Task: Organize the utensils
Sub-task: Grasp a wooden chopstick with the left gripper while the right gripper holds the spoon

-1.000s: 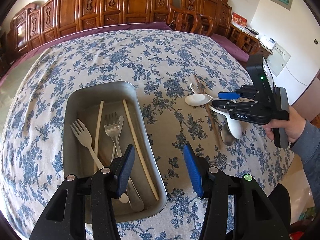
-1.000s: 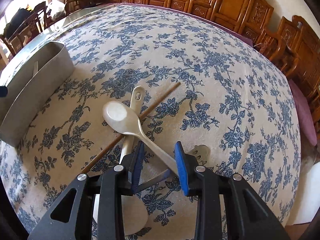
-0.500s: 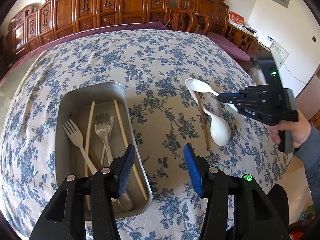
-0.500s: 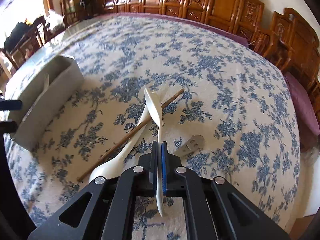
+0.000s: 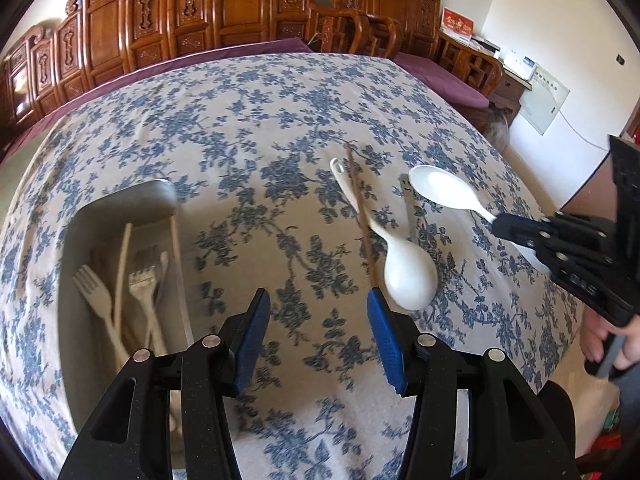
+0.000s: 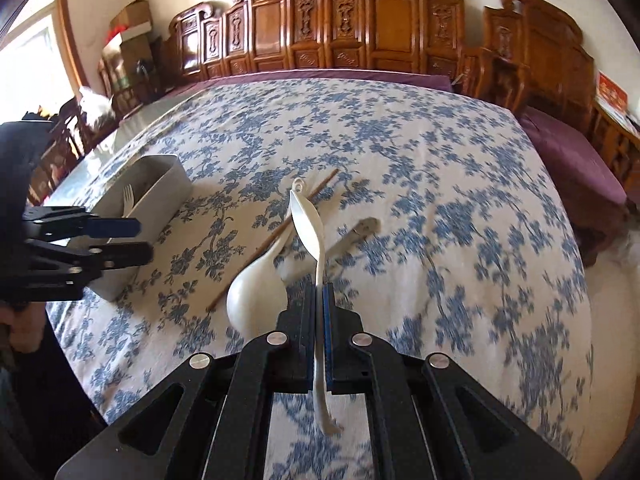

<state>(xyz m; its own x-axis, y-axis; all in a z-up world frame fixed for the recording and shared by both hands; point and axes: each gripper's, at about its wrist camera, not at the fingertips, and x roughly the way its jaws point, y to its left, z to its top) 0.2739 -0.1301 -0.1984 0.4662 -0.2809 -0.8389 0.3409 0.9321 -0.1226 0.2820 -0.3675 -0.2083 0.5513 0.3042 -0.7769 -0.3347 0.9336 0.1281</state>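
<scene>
My right gripper (image 6: 319, 286) (image 5: 498, 224) is shut on the handle of a white spoon (image 6: 307, 222) (image 5: 442, 190), which hangs above the flowered tablecloth. Under it lie a second white spoon (image 6: 256, 292) (image 5: 404, 272), a brown chopstick (image 6: 276, 236) (image 5: 360, 208) and a metal utensil handle (image 6: 356, 236) (image 5: 408, 208). My left gripper (image 5: 318, 308) (image 6: 138, 238) stands open with nothing between its fingers, between the grey tray (image 5: 120, 204) (image 6: 164, 196) and the loose spoons. The tray holds forks (image 5: 146, 284) and pale chopsticks.
The table (image 6: 440, 160) is covered by a blue-flowered cloth; its near edge drops off at the right of the left wrist view. Carved wooden chairs (image 6: 380, 24) line the far side. A hand (image 5: 608, 344) holds the right gripper.
My right gripper has shut on the white spoon's handle and lifted it off the pile, turning it on edge. My left gripper has shifted right, away from the tray.
</scene>
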